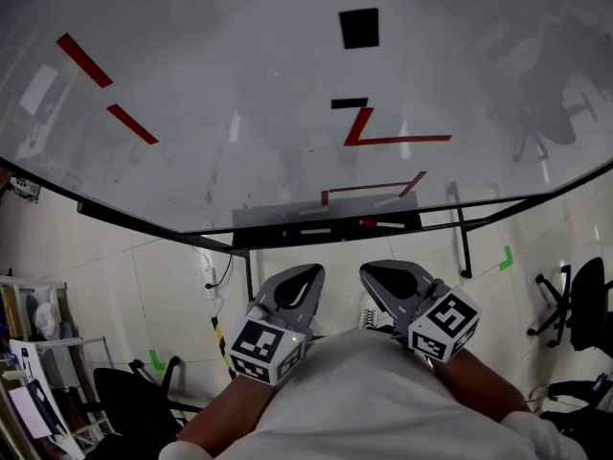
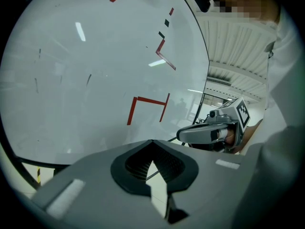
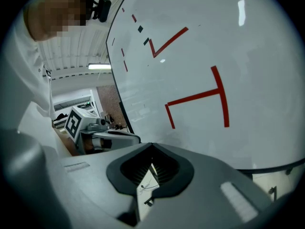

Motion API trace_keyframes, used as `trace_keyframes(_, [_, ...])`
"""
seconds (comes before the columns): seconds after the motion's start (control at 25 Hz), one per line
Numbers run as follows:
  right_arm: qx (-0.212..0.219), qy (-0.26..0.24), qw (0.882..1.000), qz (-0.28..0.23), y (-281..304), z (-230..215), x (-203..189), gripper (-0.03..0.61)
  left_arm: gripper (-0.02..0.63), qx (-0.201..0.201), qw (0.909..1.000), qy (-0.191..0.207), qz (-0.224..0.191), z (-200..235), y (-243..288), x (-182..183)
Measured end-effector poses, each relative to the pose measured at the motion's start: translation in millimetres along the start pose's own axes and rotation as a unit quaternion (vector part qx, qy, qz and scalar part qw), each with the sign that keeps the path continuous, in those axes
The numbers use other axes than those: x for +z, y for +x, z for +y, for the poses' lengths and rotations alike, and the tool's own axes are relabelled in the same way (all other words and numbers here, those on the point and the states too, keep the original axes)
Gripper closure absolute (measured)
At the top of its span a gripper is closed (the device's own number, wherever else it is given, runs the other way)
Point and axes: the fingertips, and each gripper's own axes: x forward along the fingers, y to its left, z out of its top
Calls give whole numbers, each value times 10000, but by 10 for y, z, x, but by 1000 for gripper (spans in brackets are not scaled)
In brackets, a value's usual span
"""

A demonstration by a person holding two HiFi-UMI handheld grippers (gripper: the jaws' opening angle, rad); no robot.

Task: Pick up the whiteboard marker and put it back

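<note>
A big whiteboard with red tape lines and black squares fills the head view. Along its lower edge runs a dark tray holding markers: a dark one and a red one. My left gripper and right gripper are side by side close to my chest, below the tray and apart from it. Both are shut with nothing between the jaws. The left gripper view shows its own closed jaws and the right gripper beside them. In the right gripper view, its tips also meet.
The whiteboard stands on black legs over a pale tiled floor with green tape marks. Office chairs stand at the right; another chair and a cluttered shelf are at the lower left.
</note>
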Motion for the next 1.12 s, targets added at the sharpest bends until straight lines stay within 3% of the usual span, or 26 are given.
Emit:
trace_keyframes(0.28, [-32, -758, 9948, 686, 358, -63, -195, 561, 597, 6, 9999, -94, 43, 87, -50, -67])
trace_keyframes(0.44, [-59, -1150, 9889, 941, 520, -85, -272, 518, 597, -20, 9999, -118, 40, 126, -79, -88])
trace_keyframes(0.68, [-116, -1553, 9807, 1183, 675, -121, -316, 517, 597, 3, 9998, -177, 36, 170, -112, -100])
trace_keyframes(0.92, [-297, -2399, 9553, 1703, 871, -286, -482, 520, 597, 40, 9996, -256, 58, 234, -131, -128])
trace_keyframes(1.12, [-315, -2809, 9373, 2041, 1020, -368, -632, 520, 597, 88, 9994, -329, 56, 286, -153, -147])
